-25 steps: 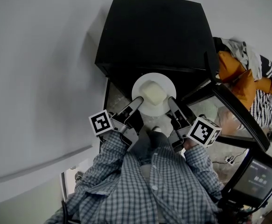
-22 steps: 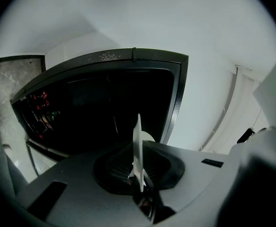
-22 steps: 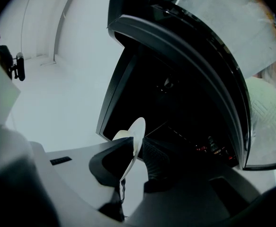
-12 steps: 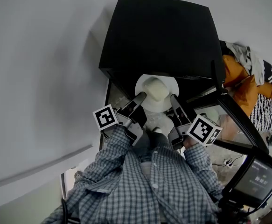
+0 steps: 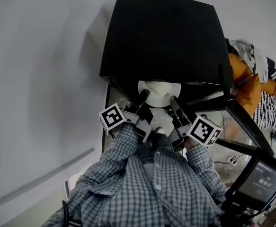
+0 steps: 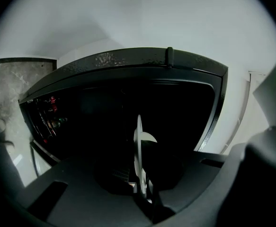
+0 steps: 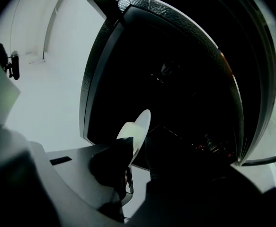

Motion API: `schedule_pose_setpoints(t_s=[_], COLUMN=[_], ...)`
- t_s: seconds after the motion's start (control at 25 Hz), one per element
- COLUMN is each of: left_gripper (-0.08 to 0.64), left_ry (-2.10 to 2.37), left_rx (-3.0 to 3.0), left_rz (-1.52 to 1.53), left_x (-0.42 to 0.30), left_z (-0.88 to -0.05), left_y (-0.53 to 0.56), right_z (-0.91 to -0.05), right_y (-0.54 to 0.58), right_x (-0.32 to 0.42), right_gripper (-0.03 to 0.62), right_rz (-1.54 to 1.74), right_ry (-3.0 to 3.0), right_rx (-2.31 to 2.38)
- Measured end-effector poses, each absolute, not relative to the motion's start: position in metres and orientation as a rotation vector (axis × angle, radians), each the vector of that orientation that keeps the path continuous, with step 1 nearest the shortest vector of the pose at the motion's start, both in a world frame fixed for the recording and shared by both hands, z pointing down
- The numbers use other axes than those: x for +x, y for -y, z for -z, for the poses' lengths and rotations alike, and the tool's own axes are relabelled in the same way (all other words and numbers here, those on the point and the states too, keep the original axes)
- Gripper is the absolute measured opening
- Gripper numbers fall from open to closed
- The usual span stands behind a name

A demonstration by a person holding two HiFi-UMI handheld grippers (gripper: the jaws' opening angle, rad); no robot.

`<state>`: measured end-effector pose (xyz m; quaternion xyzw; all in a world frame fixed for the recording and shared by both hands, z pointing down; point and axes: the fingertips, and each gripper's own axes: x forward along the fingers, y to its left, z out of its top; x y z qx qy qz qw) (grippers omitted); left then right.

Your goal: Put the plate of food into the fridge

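Note:
A white plate (image 5: 159,92) carrying a pale lump of food sits half inside the open front of the black fridge (image 5: 164,37), with its far half hidden under the fridge top. My left gripper (image 5: 144,95) is shut on the plate's left rim and my right gripper (image 5: 172,100) on its right rim. In the left gripper view the plate (image 6: 138,145) shows edge-on between the jaws of that gripper (image 6: 140,188), with the food (image 6: 148,137) bulging to its right and the dark fridge interior behind. The right gripper view shows the plate (image 7: 141,126) pinched in the right gripper (image 7: 133,160).
The fridge door (image 5: 242,119) stands swung open to the right. Orange and striped clothes (image 5: 256,79) are piled past it, and a screen (image 5: 261,178) sits at lower right. A white wall (image 5: 38,79) runs along the left. My plaid sleeves fill the lower middle.
Both grippers have carried the plate forward into the fridge. The food, in plain sight a second ago, is now mostly under the fridge top.

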<state>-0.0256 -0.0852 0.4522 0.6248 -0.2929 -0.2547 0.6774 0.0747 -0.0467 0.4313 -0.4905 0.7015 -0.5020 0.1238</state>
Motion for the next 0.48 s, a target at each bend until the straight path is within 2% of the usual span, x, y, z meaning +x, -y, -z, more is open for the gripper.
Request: schedule_pose_setpoints(t_s=[0.48], left_gripper=[0.034], left_ry=[0.744], left_rx=[1.407], left_rz=[0.533], left_x=[-0.032], left_z=[-0.466], left_y=[0.087], right_z=[-0.446], right_y=[0.037], right_x=[0.060], right_gripper=[0.063], right_rz=[1.536], right_ry=[-2.046], right_rx=[-1.398])
